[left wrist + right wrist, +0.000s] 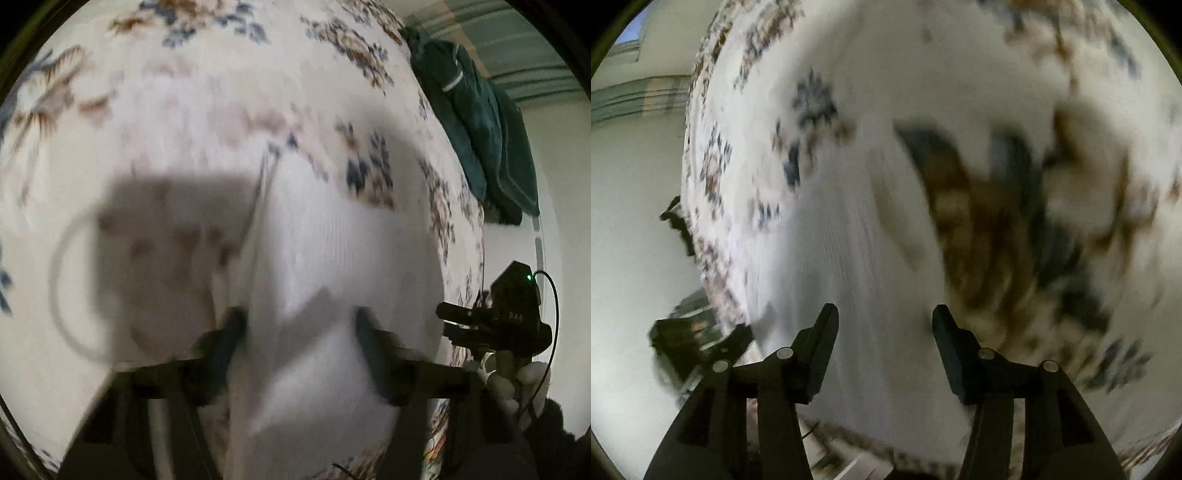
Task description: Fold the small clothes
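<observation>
Both the left gripper and right gripper hovered with jaws apart, holding nothing, over the white ribbed garment, spread flat on the floral bedspread for folding.

A floral cloth, cream with blue and brown sprigs, covers the surface and fills most of both views, blurred in the right wrist view. At its far right edge a dark green garment lies bunched, with a pale stripe on it. Beyond that runs a pale wall, with green-striped fabric further back.
</observation>
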`<state>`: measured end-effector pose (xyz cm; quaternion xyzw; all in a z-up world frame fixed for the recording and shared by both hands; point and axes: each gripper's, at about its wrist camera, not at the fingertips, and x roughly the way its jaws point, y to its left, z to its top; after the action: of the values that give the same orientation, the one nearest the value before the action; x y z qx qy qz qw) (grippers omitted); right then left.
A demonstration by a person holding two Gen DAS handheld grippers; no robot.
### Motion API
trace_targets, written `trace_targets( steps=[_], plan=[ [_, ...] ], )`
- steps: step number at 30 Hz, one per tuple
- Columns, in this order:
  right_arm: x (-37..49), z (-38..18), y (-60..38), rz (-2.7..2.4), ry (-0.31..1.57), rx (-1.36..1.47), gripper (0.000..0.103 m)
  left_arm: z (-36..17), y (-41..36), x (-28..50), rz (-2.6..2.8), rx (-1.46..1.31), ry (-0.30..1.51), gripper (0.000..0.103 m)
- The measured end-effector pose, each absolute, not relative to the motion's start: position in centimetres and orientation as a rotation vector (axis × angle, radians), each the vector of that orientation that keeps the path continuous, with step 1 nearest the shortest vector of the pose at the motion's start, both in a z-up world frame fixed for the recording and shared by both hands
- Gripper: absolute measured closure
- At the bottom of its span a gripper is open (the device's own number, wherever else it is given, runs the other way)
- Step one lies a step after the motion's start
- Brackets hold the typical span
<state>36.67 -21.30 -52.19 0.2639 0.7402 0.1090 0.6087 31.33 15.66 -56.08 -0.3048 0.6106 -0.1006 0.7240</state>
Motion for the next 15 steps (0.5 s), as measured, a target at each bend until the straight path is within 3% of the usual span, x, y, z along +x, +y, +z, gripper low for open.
trace_targets(
  steps=[1,2,5,9,13,15],
  plan=[
    [35.8,-52.8,-21.2,0.243,1.722,0.624,0.048,-56.4,15.5,30.9,-0.198,-0.658,1.355,0.096],
    [35.1,-53.0,-21.2,0.220,1.698,0.626,0.066,-56.5,15.9,30.6,-0.191,-0.692,1.340,0.096],
    [34.1,-52.5,-21.2,0.171,1.626,0.604,0.091,-56.1,17.9,30.4,-0.139,-0.741,1.285,0.098],
    [34.3,-50.9,-20.8,0.097,1.569,0.480,0.094,-57.0,18.7,30.3,-0.106,-0.758,1.287,0.099],
    [35.5,-52.7,-20.9,0.130,1.686,0.473,0.091,-55.8,17.5,30.6,-0.167,-0.732,1.307,0.096],
    [36.6,-52.1,-21.3,0.165,1.688,0.515,0.086,-55.1,17.3,31.4,-0.191,-0.726,1.296,0.087]
  ],
)
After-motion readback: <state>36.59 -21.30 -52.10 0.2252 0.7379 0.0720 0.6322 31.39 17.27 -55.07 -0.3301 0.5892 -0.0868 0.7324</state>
